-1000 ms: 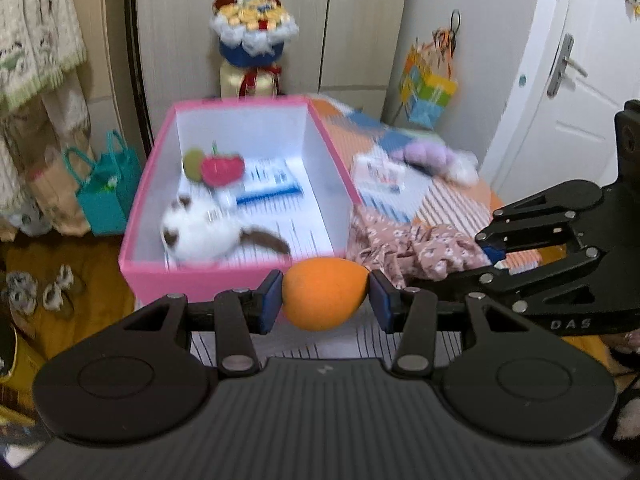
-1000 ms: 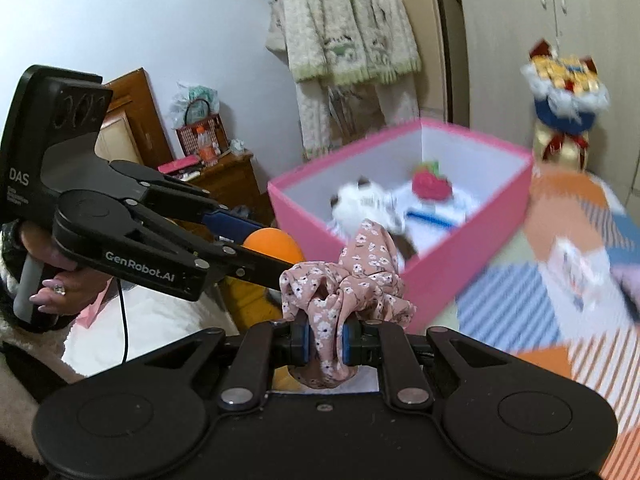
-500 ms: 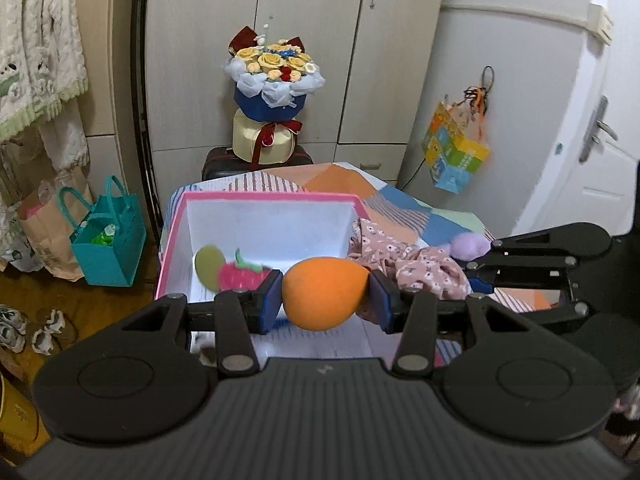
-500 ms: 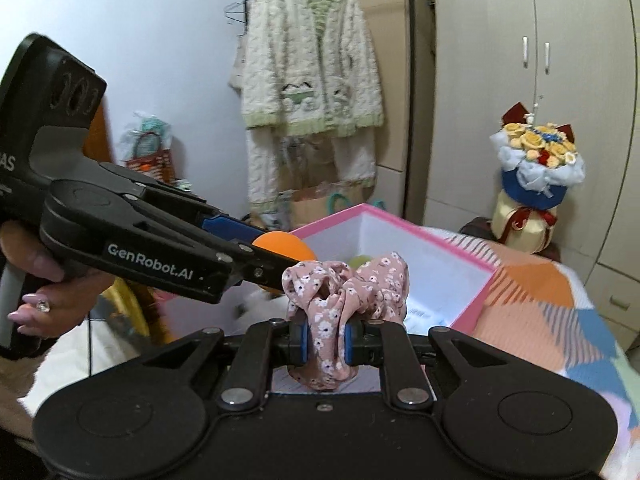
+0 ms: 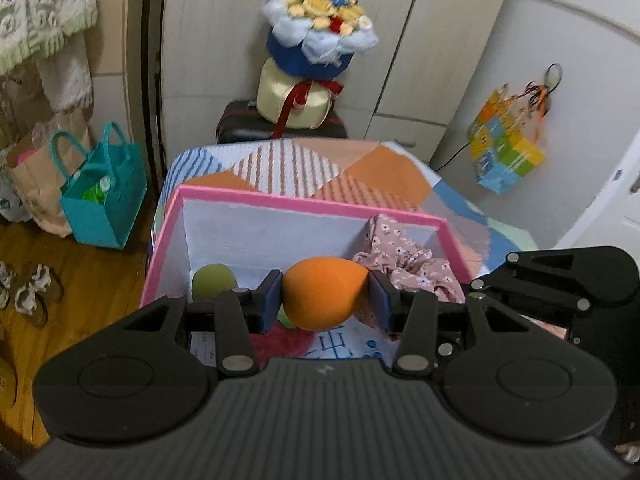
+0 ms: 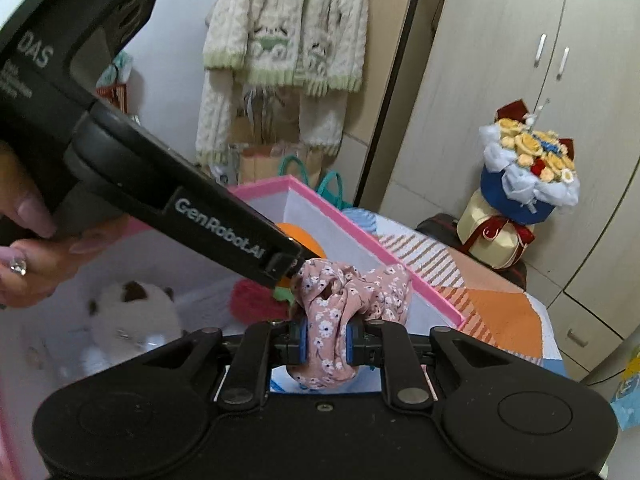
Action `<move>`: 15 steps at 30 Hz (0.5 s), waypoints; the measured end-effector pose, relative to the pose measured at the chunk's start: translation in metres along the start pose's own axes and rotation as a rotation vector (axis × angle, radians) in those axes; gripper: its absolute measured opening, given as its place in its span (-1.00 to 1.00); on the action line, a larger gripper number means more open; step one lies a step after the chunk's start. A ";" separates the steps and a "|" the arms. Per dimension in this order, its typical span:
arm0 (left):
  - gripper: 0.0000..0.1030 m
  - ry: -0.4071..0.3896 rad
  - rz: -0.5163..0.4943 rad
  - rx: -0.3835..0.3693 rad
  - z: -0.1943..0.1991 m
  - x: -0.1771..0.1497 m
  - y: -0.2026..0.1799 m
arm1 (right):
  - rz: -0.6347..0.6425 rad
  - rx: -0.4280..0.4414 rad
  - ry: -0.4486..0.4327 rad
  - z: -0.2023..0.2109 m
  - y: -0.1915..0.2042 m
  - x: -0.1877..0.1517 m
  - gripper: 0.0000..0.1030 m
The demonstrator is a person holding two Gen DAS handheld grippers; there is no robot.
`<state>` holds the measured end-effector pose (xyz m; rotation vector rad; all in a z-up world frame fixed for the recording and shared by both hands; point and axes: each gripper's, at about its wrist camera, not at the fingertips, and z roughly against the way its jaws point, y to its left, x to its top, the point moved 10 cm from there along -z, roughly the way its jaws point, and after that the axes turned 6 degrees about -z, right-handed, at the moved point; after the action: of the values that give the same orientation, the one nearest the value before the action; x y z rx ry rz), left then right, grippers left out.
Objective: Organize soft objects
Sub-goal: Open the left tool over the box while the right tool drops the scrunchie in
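My left gripper is shut on an orange egg-shaped sponge and holds it above the inside of the pink box. My right gripper is shut on a pink floral scrunchie, also over the box near its right wall. The scrunchie shows just right of the sponge in the left wrist view. In the box lie a white and brown plush cat, a red plush strawberry and a green round piece.
The box stands on a patchwork bedcover. Beyond it a flower bouquet sits on a dark case before the wardrobe. A teal bag is on the wooden floor at left. A knitted cardigan hangs behind. A hand grips the left gripper's handle.
Both grippers moved forward from in front of the box to above its inside, each still holding its item. The box fills more of both views.
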<state>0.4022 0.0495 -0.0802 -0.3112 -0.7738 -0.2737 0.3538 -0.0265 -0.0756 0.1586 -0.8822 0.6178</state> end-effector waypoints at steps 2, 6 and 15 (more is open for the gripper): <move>-0.12 0.024 0.019 0.000 -0.010 -0.002 0.004 | 0.020 -0.003 0.025 -0.009 0.001 -0.003 -0.58; -0.06 0.044 0.055 0.004 -0.018 -0.005 0.010 | 0.082 -0.044 0.040 -0.016 0.004 -0.006 -0.42; 0.41 -0.027 -0.027 0.032 0.011 -0.002 0.004 | 0.051 -0.099 -0.016 0.001 0.001 -0.005 0.24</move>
<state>0.3954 0.0571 -0.0752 -0.2748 -0.8084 -0.2830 0.3507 -0.0284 -0.0789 0.0516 -0.9327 0.6195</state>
